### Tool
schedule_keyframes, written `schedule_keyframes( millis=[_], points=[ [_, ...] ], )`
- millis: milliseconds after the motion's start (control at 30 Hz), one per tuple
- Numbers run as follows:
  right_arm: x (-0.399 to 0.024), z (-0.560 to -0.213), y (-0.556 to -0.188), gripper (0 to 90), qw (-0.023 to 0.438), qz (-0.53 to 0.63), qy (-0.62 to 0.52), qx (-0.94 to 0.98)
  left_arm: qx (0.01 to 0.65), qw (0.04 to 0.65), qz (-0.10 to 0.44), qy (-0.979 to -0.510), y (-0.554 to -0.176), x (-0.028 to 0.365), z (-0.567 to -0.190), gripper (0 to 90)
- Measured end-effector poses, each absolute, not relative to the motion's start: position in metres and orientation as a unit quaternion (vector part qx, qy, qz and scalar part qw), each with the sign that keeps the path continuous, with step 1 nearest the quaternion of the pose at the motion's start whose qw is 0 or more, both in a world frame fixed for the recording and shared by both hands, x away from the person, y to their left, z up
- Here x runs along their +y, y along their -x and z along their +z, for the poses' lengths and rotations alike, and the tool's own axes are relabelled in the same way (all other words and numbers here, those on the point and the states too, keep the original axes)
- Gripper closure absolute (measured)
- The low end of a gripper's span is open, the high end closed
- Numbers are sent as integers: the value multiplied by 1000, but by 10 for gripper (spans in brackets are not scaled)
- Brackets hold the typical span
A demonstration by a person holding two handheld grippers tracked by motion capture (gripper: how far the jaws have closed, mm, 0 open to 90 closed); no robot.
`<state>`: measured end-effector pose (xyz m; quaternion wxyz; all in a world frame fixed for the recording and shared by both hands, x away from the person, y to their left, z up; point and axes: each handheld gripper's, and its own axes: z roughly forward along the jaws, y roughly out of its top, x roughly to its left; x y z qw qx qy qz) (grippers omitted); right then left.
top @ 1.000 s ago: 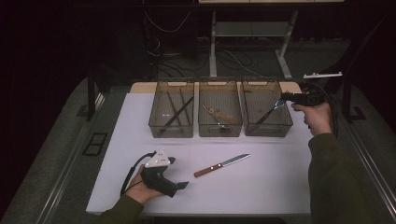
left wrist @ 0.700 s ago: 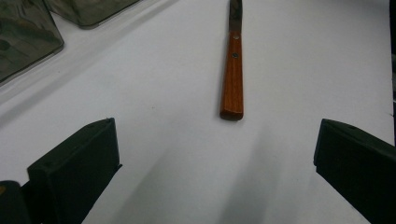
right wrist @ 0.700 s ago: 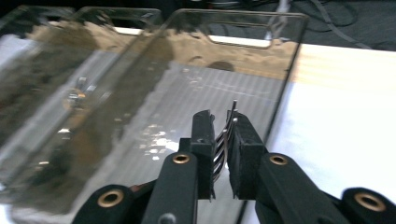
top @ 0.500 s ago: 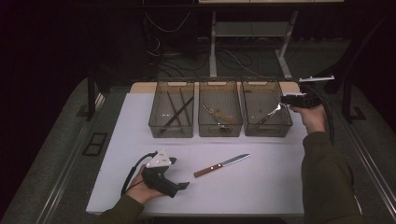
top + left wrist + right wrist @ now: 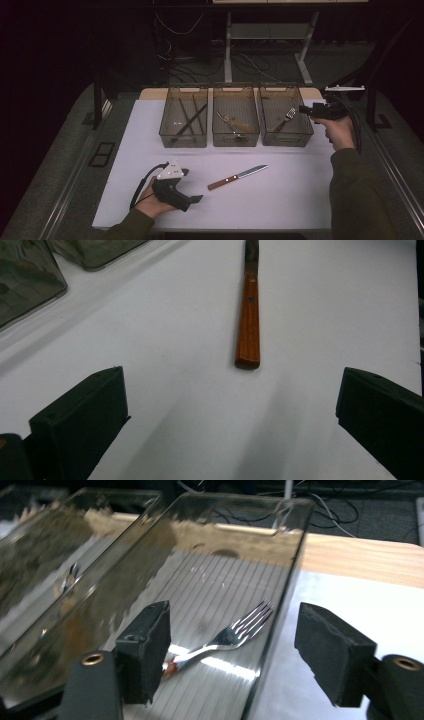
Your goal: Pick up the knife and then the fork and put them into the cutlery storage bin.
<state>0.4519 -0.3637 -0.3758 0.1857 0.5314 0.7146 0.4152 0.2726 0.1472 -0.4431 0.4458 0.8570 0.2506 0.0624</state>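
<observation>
White table (image 5: 300, 200), three clear bins at the back, fork (image 5: 235, 632) lying in the right bin (image 5: 285, 137).
My right gripper (image 5: 306, 109) hangs over that bin, jaws just opened, nothing between them; left gripper (image 5: 196, 199) rests spread wide, facing the knife (image 5: 237, 177).

White table (image 5: 300, 200): knife (image 5: 238, 176), three bins (image 5: 235, 122)

High view looks forward and down over the white tabletop (image 5: 300, 200). Left gripper view skims close along it, sharing the wooden-handled knife (image 5: 237, 176) (image 5: 248, 325); right gripper view peers closely into the clear plastic right-hand bin (image 5: 295, 545) (image 5: 305, 136).
</observation>
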Motion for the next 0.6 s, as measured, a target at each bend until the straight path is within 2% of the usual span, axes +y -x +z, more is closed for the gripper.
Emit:
schedule_keyframes(
  millis=[233, 467, 533, 600],
  points=[
    [-351, -372, -425, 207, 192, 423, -503, 729, 251, 445, 65, -857, -272, 147, -443, 0],
    [-338, -369, -393, 186, 184, 430, -472, 747, 252, 446, 65, -856, -272, 147, -443, 0],
    [-333, -370, -384, 135, 184, 432, -463, 752, 252, 445, 66, -857, -272, 147, -443, 0],
    [-330, -371, -374, 121, 188, 436, -446, 759, 252, 445, 67, -857, -272, 147, -443, 0]
  ],
)
